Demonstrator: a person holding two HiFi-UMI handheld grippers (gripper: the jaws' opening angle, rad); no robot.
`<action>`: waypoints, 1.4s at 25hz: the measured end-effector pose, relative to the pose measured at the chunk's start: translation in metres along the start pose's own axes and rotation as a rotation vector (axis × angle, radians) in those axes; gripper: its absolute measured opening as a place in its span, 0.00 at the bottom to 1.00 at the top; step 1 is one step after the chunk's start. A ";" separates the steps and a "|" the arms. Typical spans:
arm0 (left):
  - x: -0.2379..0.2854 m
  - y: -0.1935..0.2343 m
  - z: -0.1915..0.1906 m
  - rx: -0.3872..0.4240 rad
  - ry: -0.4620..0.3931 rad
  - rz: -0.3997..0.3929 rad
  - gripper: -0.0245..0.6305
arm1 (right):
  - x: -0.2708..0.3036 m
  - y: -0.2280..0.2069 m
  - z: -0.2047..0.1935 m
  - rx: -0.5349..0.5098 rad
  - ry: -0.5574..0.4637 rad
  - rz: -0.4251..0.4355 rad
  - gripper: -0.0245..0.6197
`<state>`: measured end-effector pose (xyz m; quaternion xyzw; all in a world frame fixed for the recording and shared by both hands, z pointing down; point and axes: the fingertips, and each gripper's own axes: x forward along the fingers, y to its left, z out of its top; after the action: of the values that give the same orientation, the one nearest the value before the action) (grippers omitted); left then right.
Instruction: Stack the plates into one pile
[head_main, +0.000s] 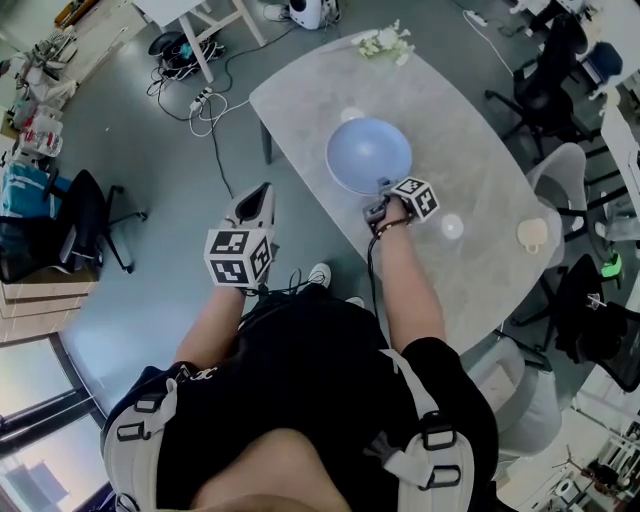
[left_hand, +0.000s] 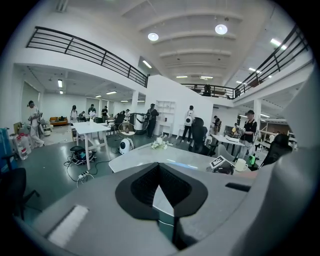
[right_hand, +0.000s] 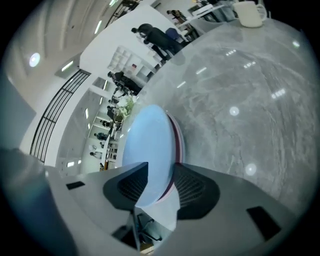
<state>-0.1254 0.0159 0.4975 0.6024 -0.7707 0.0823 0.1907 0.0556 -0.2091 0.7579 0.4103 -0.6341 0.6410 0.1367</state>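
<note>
Step in hand: release. The right gripper (head_main: 384, 190) (right_hand: 161, 165) is at the near rim of the blue plate (head_main: 368, 150) (right_hand: 147, 137). Its jaws are opening with the rim between them, and the pads look clear of it.

The blue plate sits on a pink-rimmed plate (right_hand: 178, 142), so the pile is made. It is around the middle of the desk (head_main: 480, 140), nearer the long edge where the person stands. No other loose plate shows on the desk, only a cup (head_main: 532, 233) by the opposite edge, so the task is probably close to finished.

Next move: draw the right gripper straight back off the rim, low and level, so the top plate doesn't drag or tip.

The blue plate lies flat, hollow side up. It is round, so it has no long axis.

The left gripper (head_main: 260, 192) (left_hand: 159, 168) is off the desk over the floor, with its jaws clenched on nothing.
</note>
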 end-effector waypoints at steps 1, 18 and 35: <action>0.001 -0.003 0.000 0.002 -0.001 -0.007 0.04 | -0.001 0.002 0.001 -0.039 0.002 -0.011 0.29; 0.017 -0.058 0.025 0.045 -0.058 -0.140 0.04 | -0.136 0.097 0.037 -0.805 -0.432 0.096 0.05; 0.060 -0.151 0.048 0.122 -0.084 -0.317 0.04 | -0.346 0.111 0.061 -1.025 -1.001 0.075 0.05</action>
<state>-0.0014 -0.0940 0.4618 0.7298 -0.6669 0.0727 0.1318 0.2163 -0.1637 0.4292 0.5170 -0.8558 0.0018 -0.0170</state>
